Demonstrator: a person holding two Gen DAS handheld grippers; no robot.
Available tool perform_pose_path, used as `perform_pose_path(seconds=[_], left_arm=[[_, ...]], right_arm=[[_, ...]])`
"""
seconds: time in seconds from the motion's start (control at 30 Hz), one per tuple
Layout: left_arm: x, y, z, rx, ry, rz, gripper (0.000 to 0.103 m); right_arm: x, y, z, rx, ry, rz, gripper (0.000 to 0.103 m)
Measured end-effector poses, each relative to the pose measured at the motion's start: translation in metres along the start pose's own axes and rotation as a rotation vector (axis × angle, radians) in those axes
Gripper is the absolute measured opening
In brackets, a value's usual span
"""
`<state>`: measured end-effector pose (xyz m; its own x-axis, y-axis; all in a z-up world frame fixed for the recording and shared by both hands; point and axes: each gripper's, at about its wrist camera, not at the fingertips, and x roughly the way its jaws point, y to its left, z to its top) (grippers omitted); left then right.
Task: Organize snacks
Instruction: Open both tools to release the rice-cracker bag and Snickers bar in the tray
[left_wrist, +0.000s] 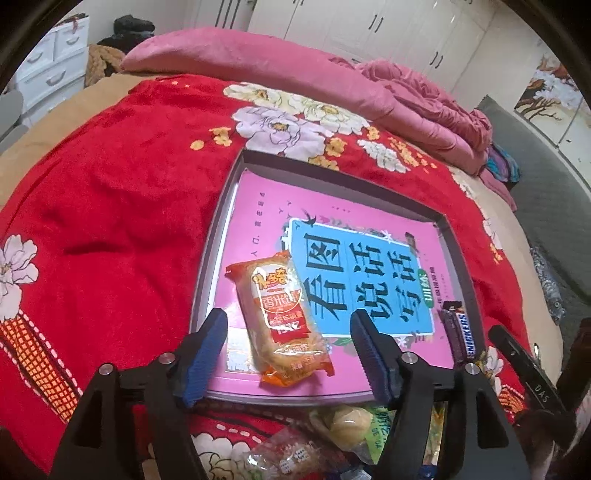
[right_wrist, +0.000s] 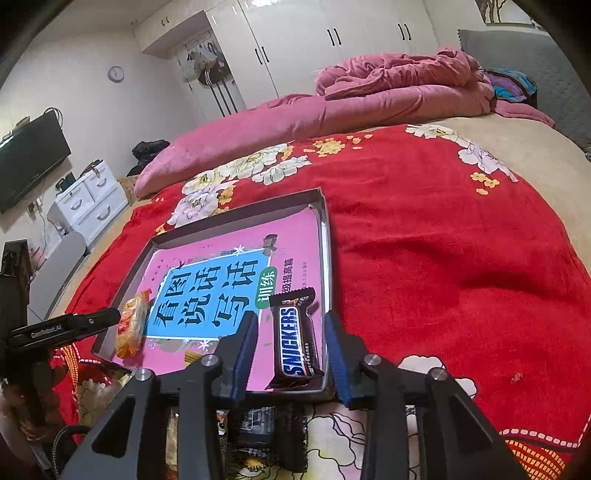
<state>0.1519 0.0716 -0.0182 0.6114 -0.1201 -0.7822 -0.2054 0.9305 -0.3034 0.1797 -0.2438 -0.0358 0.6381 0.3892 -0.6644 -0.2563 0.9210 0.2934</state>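
Observation:
A shallow grey tray (left_wrist: 211, 258) (right_wrist: 327, 236) with a pink and blue book cover in it lies on the red flowered blanket. An orange rice-cracker pack (left_wrist: 282, 317) (right_wrist: 130, 326) rests at the tray's near left. My left gripper (left_wrist: 289, 316) stands open around it, and both blue pads are clear of the wrapper. A brown Snickers bar (right_wrist: 295, 339) (left_wrist: 460, 338) lies along the tray's right wall. My right gripper (right_wrist: 291, 318) straddles it with its jaws open, and narrow gaps show on both sides.
More wrapped snacks (left_wrist: 332, 439) (right_wrist: 258, 435) are piled on the blanket under the grippers, in front of the tray. A rolled pink quilt (left_wrist: 303, 77) (right_wrist: 388, 99) lies across the far side of the bed. White drawers (right_wrist: 88, 206) and a TV (right_wrist: 29, 158) stand at the left.

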Motion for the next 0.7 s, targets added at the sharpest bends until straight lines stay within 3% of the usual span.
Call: perform_pose_path(seconds=[0.7], left_arm=[[-0.029, -0.004, -0.013, 0.046, -0.011, -0.007, 0.074]], right_arm=[[-0.022, 0.03, -0.004, -0.132, -0.07, 0.06, 0.053]])
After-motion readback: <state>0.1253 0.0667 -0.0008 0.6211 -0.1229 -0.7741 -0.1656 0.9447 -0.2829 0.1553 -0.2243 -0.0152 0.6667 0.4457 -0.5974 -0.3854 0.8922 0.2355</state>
